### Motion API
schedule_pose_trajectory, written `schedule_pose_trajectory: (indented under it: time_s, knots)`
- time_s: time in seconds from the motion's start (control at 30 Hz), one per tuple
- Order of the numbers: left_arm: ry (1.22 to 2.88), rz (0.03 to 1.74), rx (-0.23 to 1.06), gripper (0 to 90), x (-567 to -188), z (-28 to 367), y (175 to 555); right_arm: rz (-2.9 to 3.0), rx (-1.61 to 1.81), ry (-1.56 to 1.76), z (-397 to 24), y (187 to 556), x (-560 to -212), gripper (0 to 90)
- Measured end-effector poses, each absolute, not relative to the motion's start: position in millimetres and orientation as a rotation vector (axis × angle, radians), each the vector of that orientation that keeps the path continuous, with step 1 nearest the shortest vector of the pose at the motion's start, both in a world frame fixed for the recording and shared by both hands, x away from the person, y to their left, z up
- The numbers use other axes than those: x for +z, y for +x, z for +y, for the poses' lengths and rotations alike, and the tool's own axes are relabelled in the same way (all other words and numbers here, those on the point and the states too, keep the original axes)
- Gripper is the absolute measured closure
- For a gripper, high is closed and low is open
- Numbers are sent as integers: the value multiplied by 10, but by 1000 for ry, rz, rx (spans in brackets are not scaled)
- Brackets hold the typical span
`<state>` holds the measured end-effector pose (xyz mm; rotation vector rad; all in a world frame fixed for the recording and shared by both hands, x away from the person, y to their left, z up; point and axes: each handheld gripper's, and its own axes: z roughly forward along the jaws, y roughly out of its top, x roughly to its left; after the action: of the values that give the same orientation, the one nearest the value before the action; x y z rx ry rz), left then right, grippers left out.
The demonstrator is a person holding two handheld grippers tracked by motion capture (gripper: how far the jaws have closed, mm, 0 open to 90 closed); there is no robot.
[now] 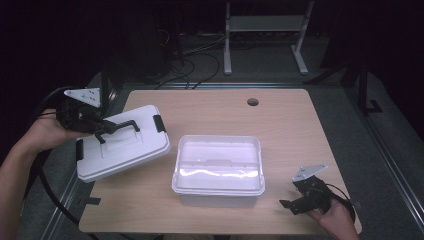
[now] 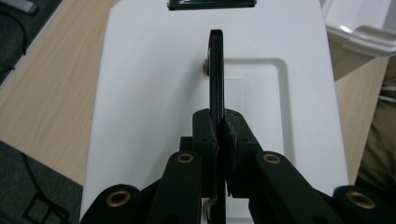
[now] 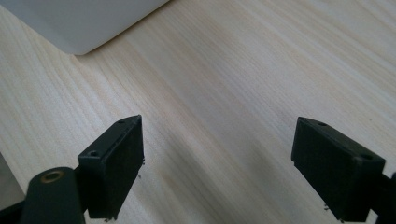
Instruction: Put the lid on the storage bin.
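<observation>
High view: left gripper clamps lid handle; open bin beside; right gripper apart.

boxes: 1 | lids: 1 | grippers: 2 | tables: 1

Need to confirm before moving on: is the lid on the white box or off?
Off. The left gripper holds the lid by its black handle, left of the open white box.
</observation>
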<state>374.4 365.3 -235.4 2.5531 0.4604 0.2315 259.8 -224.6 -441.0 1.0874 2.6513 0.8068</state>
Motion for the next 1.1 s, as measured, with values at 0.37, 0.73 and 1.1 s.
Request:
schedule_pose_trajectory:
  time_s: [0.37, 0.73, 1.1]
  knots:
    - [2536, 368, 201, 847, -2231, 3420, 3664, 2656, 805, 1086, -2240, 2622, -4414, 165]
    - [2535, 244, 185, 847, -1969, 2985, 3537, 2647, 809, 1086, -2233, 2607, -4384, 165]
    - [2552, 175, 143, 847, -1936, 2538, 3525, 2635, 815, 1093, -2268, 2587, -4372, 165]
